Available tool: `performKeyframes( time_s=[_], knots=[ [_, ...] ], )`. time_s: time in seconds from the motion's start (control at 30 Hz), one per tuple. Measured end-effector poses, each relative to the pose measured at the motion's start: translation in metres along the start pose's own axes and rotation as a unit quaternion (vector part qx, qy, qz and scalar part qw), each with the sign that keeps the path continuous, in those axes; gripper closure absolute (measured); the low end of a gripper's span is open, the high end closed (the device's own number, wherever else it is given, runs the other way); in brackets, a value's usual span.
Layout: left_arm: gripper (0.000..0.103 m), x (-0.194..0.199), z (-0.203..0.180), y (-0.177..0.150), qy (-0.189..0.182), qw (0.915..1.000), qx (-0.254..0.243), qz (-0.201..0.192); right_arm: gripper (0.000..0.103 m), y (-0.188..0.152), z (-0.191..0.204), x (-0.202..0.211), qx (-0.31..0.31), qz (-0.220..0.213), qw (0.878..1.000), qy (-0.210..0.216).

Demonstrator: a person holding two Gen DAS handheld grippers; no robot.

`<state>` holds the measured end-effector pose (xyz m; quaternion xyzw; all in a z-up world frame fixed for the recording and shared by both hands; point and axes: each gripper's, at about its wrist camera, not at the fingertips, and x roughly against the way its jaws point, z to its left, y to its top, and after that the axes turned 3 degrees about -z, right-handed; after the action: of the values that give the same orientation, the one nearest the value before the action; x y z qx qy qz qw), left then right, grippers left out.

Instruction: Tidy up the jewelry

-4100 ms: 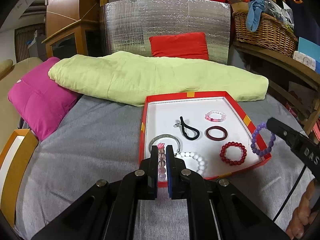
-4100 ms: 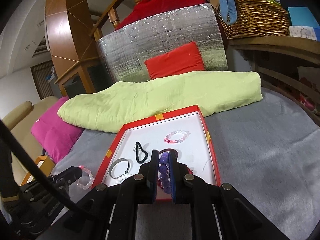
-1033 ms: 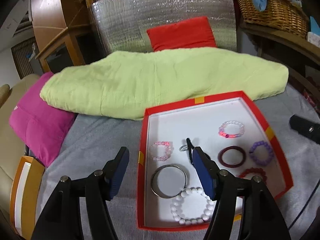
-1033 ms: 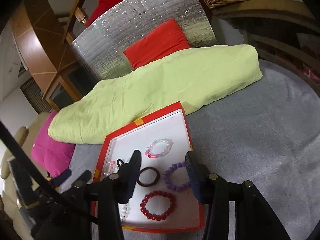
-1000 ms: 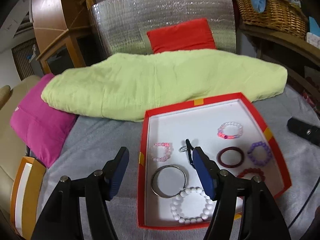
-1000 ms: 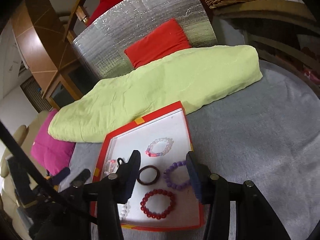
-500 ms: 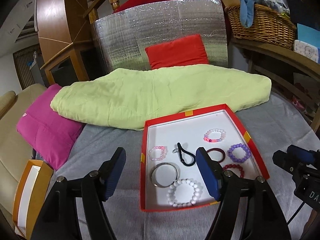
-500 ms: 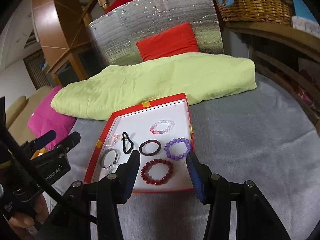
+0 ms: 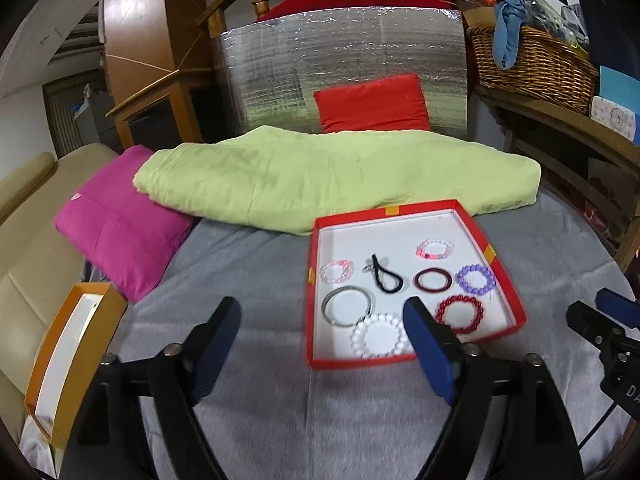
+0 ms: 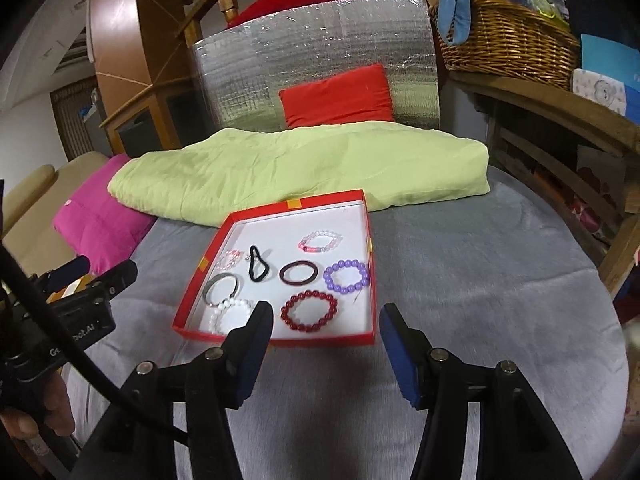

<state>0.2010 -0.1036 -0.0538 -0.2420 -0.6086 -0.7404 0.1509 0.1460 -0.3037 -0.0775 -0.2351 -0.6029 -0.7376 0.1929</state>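
Both grippers, left [image 9: 322, 318] and right [image 10: 326, 322], have released bracelets into tray [image 9: 502, 270].

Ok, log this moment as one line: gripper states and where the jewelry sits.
left gripper: open, empty | right gripper: open, empty | red tray: all bracelets inside, on grey blanket

My left wrist camera looks down from near, red tray [image 9: 502, 276] right of centre; my right wrist camera has the tray [image 10: 370, 264] centre-left. Both share it.
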Motion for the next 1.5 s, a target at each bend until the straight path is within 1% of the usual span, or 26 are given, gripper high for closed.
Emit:
performKeyframes(
  time_s=[0.13,0.27,0.43,0.53,0.77,1.07,1.5],
  knots=[
    [0.015,0.011,0.007,-0.022,-0.004,1.0,0.007,0.004,0.039,-0.015,0.006,0.012,0.016,0.004,1.0,-0.012],
    [0.015,0.01,0.013,-0.037,-0.011,0.9996,0.017,0.018,0.039,-0.025,0.005,0.011,0.007,0.021,1.0,-0.017],
    [0.015,0.008,0.02,-0.042,0.001,0.9997,0.022,0.013,0.039,-0.029,0.003,-0.004,-0.005,0.042,0.999,-0.027],
    [0.015,0.002,0.028,-0.045,0.004,0.9994,0.03,0.018,0.039,-0.03,0.005,-0.014,-0.005,0.053,0.998,-0.033],
    [0.015,-0.007,0.045,-0.048,0.015,0.9986,0.043,0.027,0.039,-0.034,0.019,-0.027,0.007,0.066,0.997,-0.029],
    [0.015,-0.005,0.058,-0.049,0.018,0.998,0.056,0.025,0.039,-0.036,0.035,-0.029,0.023,0.064,0.997,-0.027],
    [0.015,-0.003,0.052,-0.049,0.015,0.9985,0.049,0.022,0.039,-0.036,0.037,-0.021,0.044,0.042,0.997,-0.049]
  ],
)
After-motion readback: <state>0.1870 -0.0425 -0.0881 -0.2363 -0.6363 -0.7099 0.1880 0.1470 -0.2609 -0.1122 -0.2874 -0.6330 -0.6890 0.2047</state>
